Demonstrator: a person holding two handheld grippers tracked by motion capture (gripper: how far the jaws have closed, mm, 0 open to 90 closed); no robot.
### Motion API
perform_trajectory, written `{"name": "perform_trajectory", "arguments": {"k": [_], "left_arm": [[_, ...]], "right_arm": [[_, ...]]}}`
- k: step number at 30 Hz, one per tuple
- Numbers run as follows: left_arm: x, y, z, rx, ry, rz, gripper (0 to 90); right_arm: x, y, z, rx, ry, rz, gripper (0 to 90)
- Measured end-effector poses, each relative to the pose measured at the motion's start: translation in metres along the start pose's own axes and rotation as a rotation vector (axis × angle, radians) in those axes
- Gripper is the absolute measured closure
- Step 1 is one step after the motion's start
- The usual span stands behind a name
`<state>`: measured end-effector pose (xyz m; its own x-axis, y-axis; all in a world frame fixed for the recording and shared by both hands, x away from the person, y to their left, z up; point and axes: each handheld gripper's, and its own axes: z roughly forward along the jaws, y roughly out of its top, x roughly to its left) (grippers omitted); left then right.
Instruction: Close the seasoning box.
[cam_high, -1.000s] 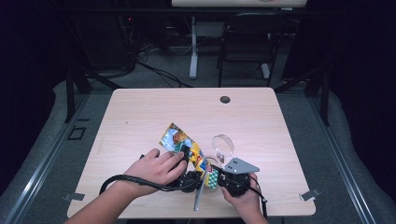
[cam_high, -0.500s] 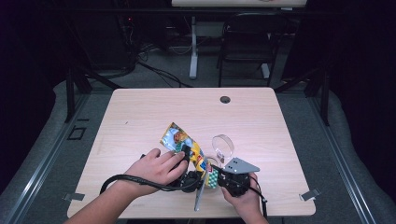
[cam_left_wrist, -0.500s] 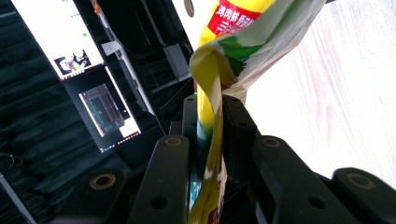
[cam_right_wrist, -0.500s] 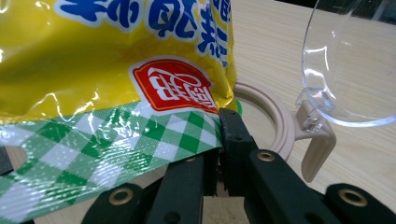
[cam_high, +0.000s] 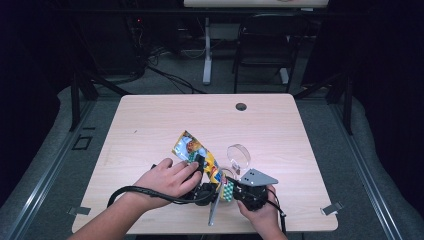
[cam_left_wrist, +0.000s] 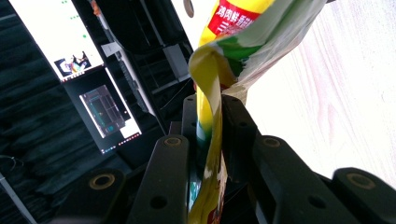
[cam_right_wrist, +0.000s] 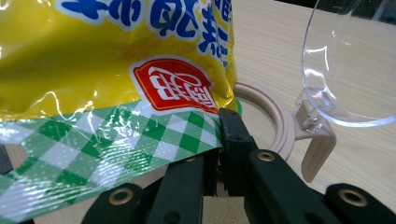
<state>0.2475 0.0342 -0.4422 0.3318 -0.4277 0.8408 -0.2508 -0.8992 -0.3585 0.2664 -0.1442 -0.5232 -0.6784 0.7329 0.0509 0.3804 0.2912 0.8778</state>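
A yellow snack bag (cam_high: 192, 149) with a green-checked edge is held just above the table's front middle. My left gripper (cam_high: 201, 166) grips it from the left, its jaws shut on the bag's folded edge (cam_left_wrist: 208, 116). My right gripper (cam_high: 231, 189), under its grey plate (cam_high: 258, 177), pinches the green-checked strip (cam_right_wrist: 140, 140) at the bag's lower end; its jaws are shut on it (cam_right_wrist: 218, 128). Just behind the bag stands a small beige-rimmed container (cam_right_wrist: 275, 121) with its clear lid (cam_high: 239, 154) flipped up.
The wooden table (cam_high: 150, 125) has a black grommet hole (cam_high: 241, 106) near its far edge. A grey flat strip (cam_high: 214, 210) lies by the front edge between the hands. Black cable (cam_high: 150, 192) loops around the left wrist. A chair (cam_high: 265, 45) stands beyond the table.
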Motion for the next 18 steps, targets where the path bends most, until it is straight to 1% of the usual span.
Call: {"name": "perform_trajectory", "arguments": {"k": [2,4,6,7,12,16,17,18], "left_arm": [[0.0002,0.0003,0.0000,-0.001,0.003,0.003,81.3],[0.0007,0.0004,-0.0001,0.002,-0.005,0.002,81.3],[0.0006,0.0005,-0.0001,0.001,0.000,0.002,81.4],[0.0010,0.0005,-0.0001,0.001,-0.007,0.002,81.3],[0.0012,0.0006,-0.0001,0.001,-0.007,0.003,81.4],[0.0010,0.0008,-0.0002,0.000,0.001,0.005,81.4],[0.0015,0.0009,-0.0003,0.000,-0.005,0.006,81.4],[0.0008,0.0008,-0.0001,-0.003,0.006,0.002,81.4]], "right_arm": [[0.0000,-0.0001,0.0002,-0.003,0.002,0.002,87.0],[-0.0001,-0.0001,0.0002,-0.002,0.002,0.002,87.0],[-0.0002,-0.0001,0.0002,-0.002,0.003,0.002,87.0],[-0.0005,0.0000,-0.0001,0.002,0.004,-0.002,87.0],[-0.0005,0.0001,0.0000,0.002,0.004,-0.002,87.0],[-0.0005,0.0000,-0.0001,0.003,0.004,-0.001,87.0],[-0.0003,-0.0001,0.0002,-0.001,0.005,0.002,87.0],[-0.0003,-0.0001,0.0002,-0.002,0.005,0.002,87.0]]}}
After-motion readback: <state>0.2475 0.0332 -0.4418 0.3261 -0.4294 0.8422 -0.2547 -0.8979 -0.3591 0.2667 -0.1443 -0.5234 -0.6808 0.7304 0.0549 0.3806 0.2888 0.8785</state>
